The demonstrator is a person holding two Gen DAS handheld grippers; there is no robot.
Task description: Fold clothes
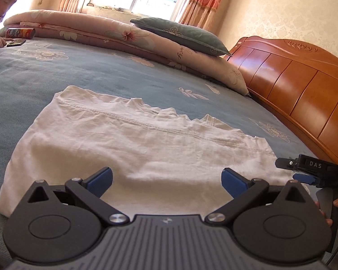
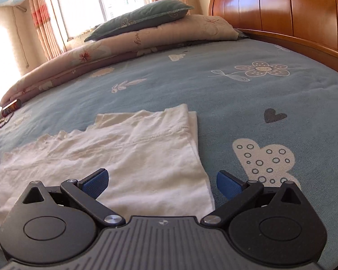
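A white garment [image 1: 128, 139] lies partly folded and flat on the blue flowered bedspread [image 1: 90, 67], with a stitched hem running across it. My left gripper [image 1: 166, 181] hovers open over its near edge, nothing between the blue pads. In the left wrist view the right gripper [image 1: 290, 169] shows at the garment's right corner, held by a hand. In the right wrist view the same garment [image 2: 124, 153] fills the lower left, and my right gripper [image 2: 162, 181] stands open above its right edge, holding nothing.
A rolled pink quilt [image 1: 106, 33] with a green pillow [image 1: 180, 34] lies along the far side. An orange wooden headboard [image 1: 299, 90] bounds the right. A person [image 1: 2, 4] leans at the far left beside a red can [image 1: 20, 33] and a phone [image 1: 16, 42].
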